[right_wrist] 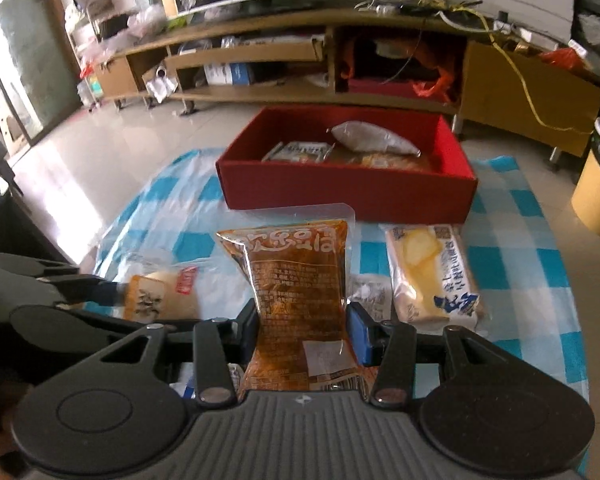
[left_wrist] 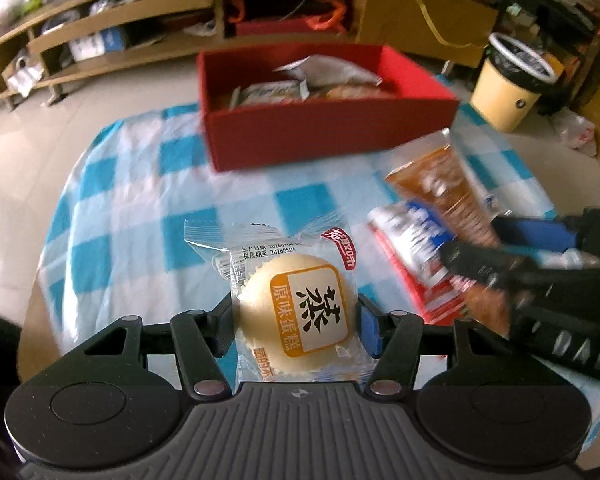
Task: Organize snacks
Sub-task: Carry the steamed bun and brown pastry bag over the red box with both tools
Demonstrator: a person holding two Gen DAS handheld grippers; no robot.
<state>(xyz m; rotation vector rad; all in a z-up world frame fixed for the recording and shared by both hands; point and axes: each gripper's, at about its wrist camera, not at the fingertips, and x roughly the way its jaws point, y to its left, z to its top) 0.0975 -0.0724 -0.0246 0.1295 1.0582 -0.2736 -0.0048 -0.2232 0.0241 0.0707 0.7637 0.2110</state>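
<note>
Red box (right_wrist: 348,196) sits at the table's far side, partly filled with snacks. Left gripper (left_wrist: 296,322) is clamped on a wrapped steamed cake (left_wrist: 298,316); right gripper (right_wrist: 302,328) pinches a brown sauce pouch (right_wrist: 300,288). Risk: slick film wrappers could slide from the pads in transit, and the two grippers, close together, could collide at the box.

On the cake wrapper (left_wrist: 296,312) in front of you, the orange-framed label reads a big black 蒸 with 原味蛋糕 beside it. At its 11 o'clock edge, small print gives 生产日期 20260104 and 保质期至 20260504. The red tab at its 1 o'clock corner is too small to read. Lettering on the brown pouch (right_wrist: 300,280) is blurred.
</note>
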